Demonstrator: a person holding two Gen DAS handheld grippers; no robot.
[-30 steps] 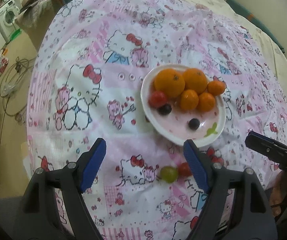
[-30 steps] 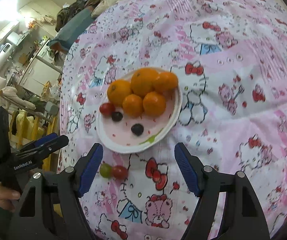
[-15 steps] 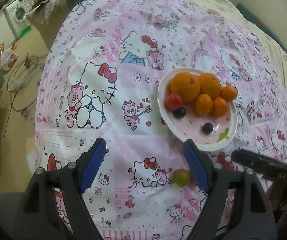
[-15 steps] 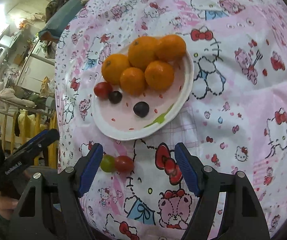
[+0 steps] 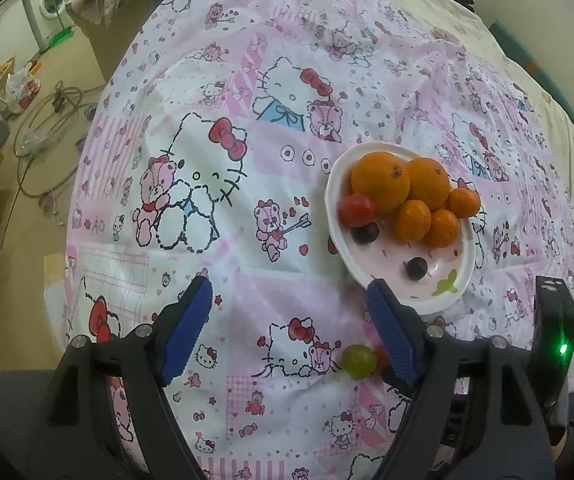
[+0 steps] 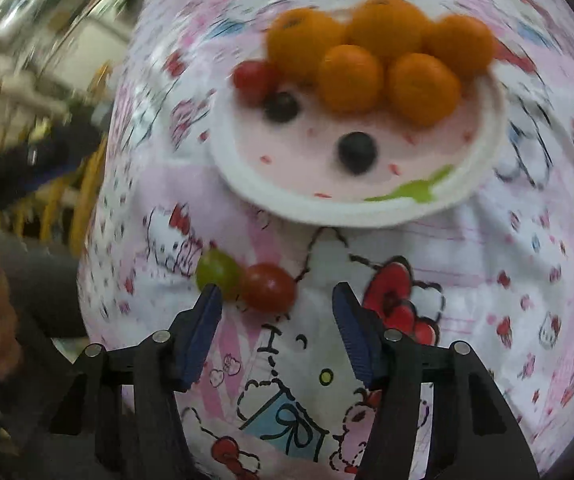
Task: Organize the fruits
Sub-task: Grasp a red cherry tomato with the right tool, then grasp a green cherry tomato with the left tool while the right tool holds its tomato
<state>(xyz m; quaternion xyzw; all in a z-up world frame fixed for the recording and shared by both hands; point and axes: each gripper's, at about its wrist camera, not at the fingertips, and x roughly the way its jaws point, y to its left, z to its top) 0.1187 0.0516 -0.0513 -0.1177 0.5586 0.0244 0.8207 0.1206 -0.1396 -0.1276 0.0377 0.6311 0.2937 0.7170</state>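
Right claw (image 6: pixel 277 312) sits low over the pink cartoon-cat cloth (image 5: pixel 215 152), jaws spread wide with nothing between them. Just ahead of it lies a red cherry tomato (image 6: pixel 267 287), touching a green grape (image 6: pixel 218 269) on its left; the left blue pad overlaps the grape's edge in this blurred view, so I cannot tell whether it touches. Beyond them, the white plate (image 6: pixel 327 210) carries five oranges (image 6: pixel 351 78) bunched at its far side, another red tomato (image 6: pixel 254 76) and two dark grapes (image 6: pixel 357 151) on the pink middle.

Left claw (image 5: pixel 287 328) hovers apart, also gaping wide and holding nothing. From its view the green grape (image 5: pixel 359 361) lies on the cloth just inside its right finger, near the plate (image 5: pixel 333 216), the red tomato mostly hidden behind that finger. The bench's round edge drops to a cluttered floor (image 5: pixel 27 168).
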